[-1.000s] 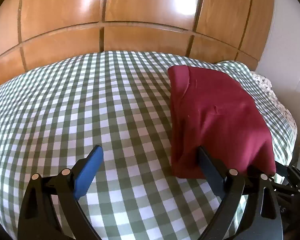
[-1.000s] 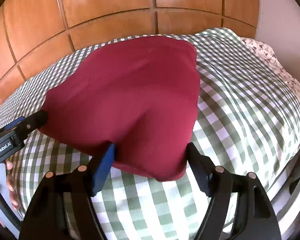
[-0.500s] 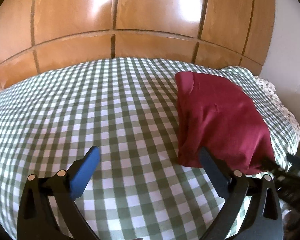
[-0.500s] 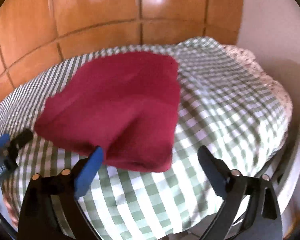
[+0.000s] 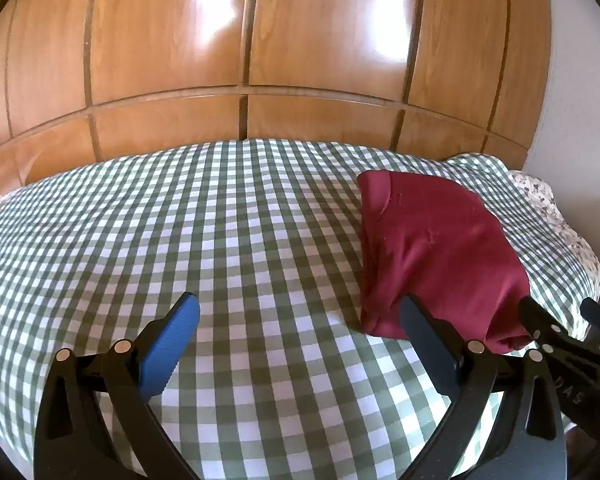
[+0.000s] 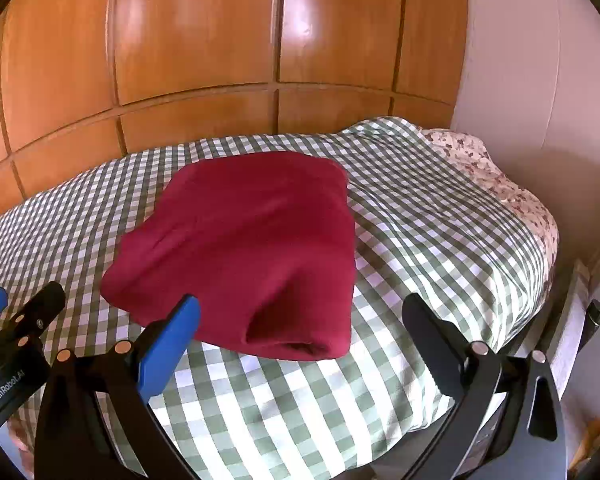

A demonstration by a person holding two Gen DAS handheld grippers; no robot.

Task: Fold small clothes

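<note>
Now released: right hand-held gripper (image 6: 300, 328) just spread wide, garment (image 6: 244, 252) no longer between its pads, lying free on the bed (image 6: 440, 240). Left hand-held gripper (image 5: 298, 322) likewise gaping, clasping nothing, over bare check cover with its right finger overlapping the garment's near-left corner in view. Both drawn back and up from the cloth compared with a second ago, more of the headboard (image 5: 260, 60) showing. Reads as the fold finished and let go; garment a compact dark red packet on the right half of the bed, near edge rolled, nearer the right side than the middle. Probably nothing left but a tidy or a next piece, though no other piece shows. Counted: one garment, one bed with one green check cover, one flowered sheet (image 6: 500, 184) peeking at the far right corner, two hand-held grippers, one headboard.
</note>
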